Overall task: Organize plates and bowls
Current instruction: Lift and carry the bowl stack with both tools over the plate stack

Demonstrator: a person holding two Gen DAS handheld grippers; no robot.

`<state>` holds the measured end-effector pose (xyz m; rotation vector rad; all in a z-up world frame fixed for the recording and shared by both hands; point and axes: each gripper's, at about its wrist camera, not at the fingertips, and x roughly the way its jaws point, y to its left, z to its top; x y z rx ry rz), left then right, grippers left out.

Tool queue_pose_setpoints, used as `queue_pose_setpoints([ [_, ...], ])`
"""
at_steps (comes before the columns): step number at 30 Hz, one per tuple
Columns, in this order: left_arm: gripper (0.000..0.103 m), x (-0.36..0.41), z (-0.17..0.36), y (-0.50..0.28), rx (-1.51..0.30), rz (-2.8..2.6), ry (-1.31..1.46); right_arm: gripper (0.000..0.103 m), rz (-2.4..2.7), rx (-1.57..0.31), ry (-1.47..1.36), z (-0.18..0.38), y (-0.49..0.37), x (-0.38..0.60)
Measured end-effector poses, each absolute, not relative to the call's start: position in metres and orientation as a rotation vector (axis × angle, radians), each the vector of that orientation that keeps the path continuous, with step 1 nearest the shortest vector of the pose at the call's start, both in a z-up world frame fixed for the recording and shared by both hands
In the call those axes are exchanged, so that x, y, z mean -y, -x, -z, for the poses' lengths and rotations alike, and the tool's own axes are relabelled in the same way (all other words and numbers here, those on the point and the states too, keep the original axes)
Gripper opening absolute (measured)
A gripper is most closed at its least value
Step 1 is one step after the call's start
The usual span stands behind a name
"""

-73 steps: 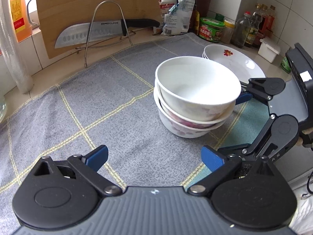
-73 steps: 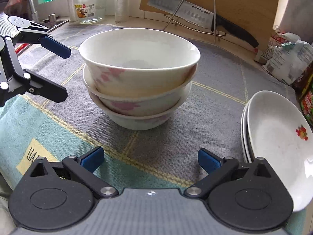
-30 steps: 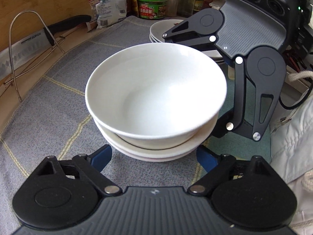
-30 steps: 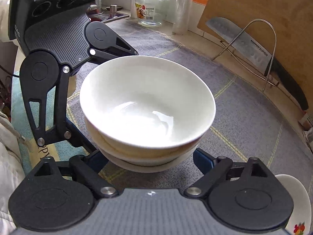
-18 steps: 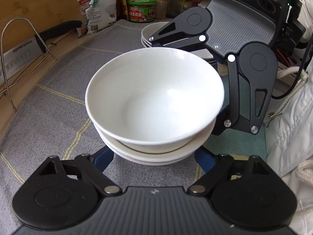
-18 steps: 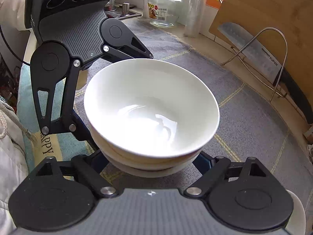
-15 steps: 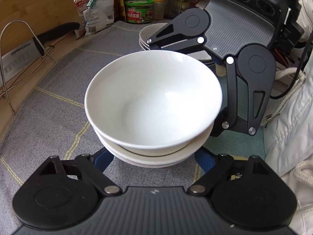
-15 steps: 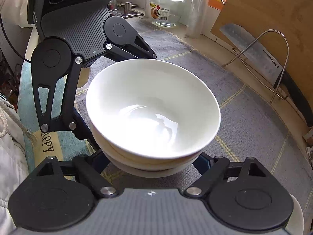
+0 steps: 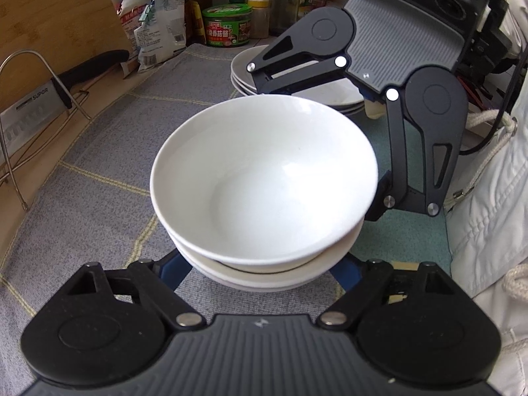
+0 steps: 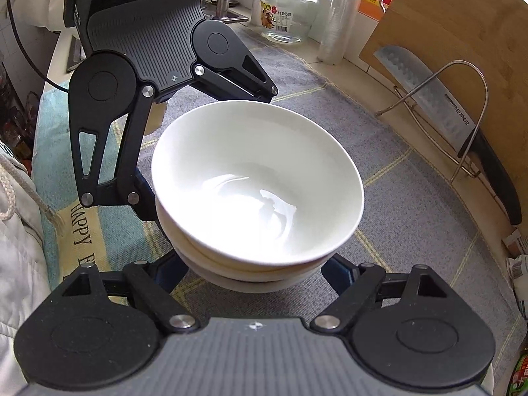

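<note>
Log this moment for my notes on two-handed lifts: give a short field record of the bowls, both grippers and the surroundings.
target: stack of white ceramic bowls, nested upright
surface: grey checked cloth
left gripper: straddles the stack's base, jaws closing
right gripper: straddles the base from the opposite side, jaws closing
contact: hidden under the rims, cannot tell
behind: stack of white plates
aside: steel cleaver against a wire rack

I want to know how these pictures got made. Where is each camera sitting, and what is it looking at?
Left wrist: on the left gripper, looking down at the stack of bowls and the plates; the right gripper and a white sleeve show.
Right wrist: on the right gripper, facing the bowls, knife and glass jar; the left gripper shows.
Both share the bowls, with closing jaws around them.
</note>
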<state>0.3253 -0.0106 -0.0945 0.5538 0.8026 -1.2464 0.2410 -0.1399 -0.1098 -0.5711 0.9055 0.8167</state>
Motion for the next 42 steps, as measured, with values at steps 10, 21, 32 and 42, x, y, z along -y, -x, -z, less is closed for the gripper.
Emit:
queue_pose_setpoints([
  [10,0.086,0.014,0.092,-0.324,-0.810,1.240,-0.586,0.089,-0.803,-0.914,0.557,0.110,-0.240,0.140],
  [21,0.086,0.017,0.083,-0.312,-0.808,1.232,-0.610,0.089,-0.807,-0.907,0.547,0.103,-0.231,0.141],
  [32,0.086,0.033,0.058,-0.297,-0.765,1.231,-0.666,0.089,-0.765,-0.867,0.544,0.080,-0.209,0.160],
  [42,0.086,0.081,0.048,-0.281,-0.688,1.285,-0.713,0.089,-0.668,-0.856,0.551,0.062,-0.193,0.201],
])
